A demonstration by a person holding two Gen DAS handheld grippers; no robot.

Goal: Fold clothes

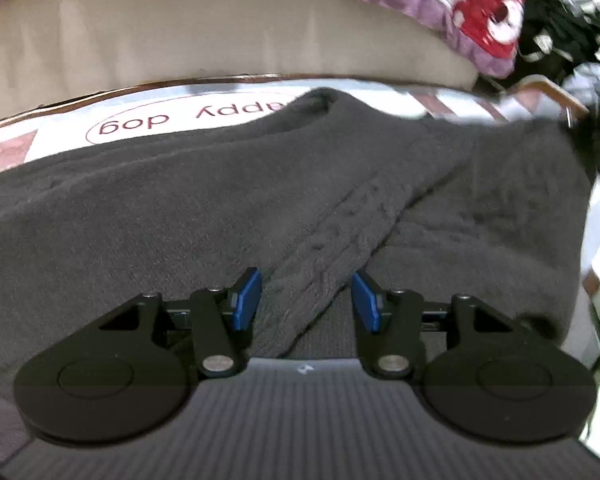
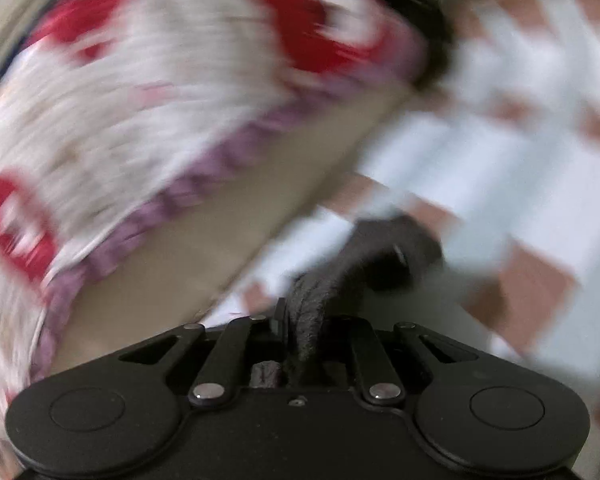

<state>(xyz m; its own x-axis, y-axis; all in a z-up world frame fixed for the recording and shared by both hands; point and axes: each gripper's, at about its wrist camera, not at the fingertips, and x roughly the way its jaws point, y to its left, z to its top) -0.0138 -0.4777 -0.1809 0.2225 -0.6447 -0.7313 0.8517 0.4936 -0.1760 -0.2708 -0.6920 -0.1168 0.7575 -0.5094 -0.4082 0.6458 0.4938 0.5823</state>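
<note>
A dark grey knitted garment (image 1: 204,208) lies spread on a white mat with pink squares (image 1: 12,148). One band of it (image 1: 340,236) is folded diagonally across the body. My left gripper (image 1: 306,300) is open just above the garment, its blue pads (image 1: 246,300) either side of the lower end of that band. My right gripper (image 2: 300,320) is shut on a bunched dark grey piece of the garment (image 2: 380,252) and holds it above the mat (image 2: 480,168). The right wrist view is heavily blurred.
A beige bed side (image 1: 220,28) rises behind the mat, with a white, red and purple-edged quilt (image 1: 488,8) hanging over it; the quilt also fills the left of the right wrist view (image 2: 140,92). A dark pile of things (image 1: 572,28) lies at the far right.
</note>
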